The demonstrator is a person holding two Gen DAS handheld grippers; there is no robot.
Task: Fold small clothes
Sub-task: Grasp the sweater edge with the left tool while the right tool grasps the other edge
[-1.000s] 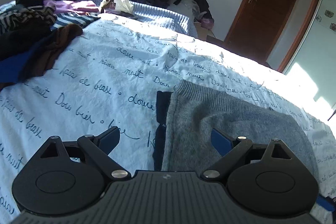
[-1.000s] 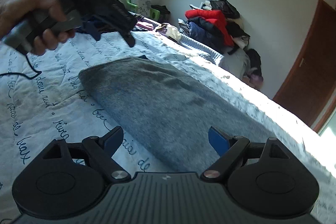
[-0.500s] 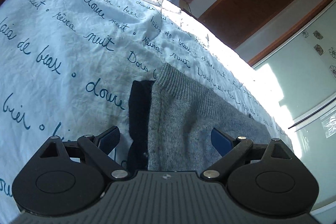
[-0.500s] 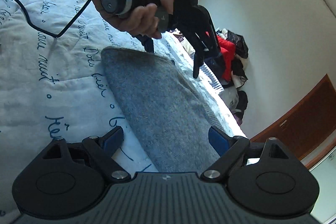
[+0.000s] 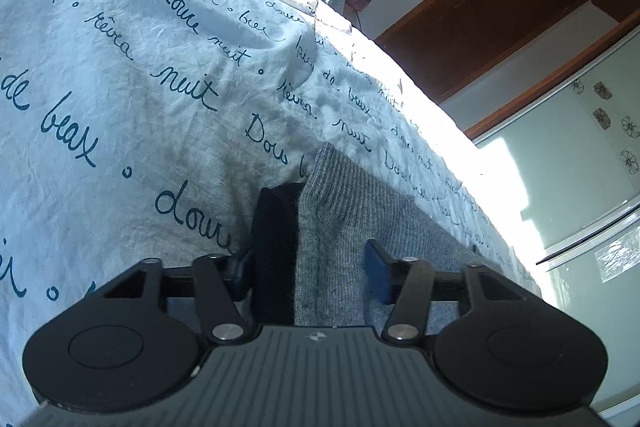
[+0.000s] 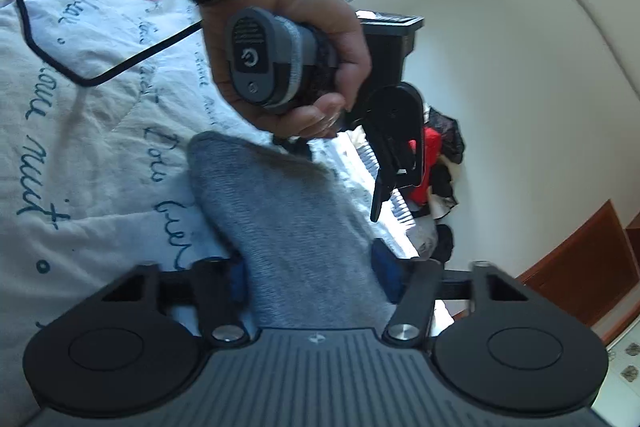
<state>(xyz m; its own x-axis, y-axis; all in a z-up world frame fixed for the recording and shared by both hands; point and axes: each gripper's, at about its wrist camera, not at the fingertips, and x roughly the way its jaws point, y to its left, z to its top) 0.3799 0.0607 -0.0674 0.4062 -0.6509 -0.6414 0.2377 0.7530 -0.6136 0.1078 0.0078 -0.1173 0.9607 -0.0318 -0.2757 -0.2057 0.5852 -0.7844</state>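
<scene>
Left wrist view: both claws, left claw (image 5: 306, 269) & right claw (image 6: 306, 273), just closing around grey garment (image 5: 360, 223), fabric between jaws; you lift both ends evenly.

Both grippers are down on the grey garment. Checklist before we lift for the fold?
1. Right gripper grip: jaws have just been closing, and the grey garment fills the gap pad to pad. Ok.
2. Left gripper grip: jaws have just been closing with cloth between them, but the pinch is unclear. Cannot tell.
3. Single item at left: dark navy cloth sits in the gap beside the grey, possibly a second item. Not ok.
4. Cable: lies on the bedspread, apart from the garment. Ok.
5. Garment between the grippers lies smooth. Ok.
</scene>
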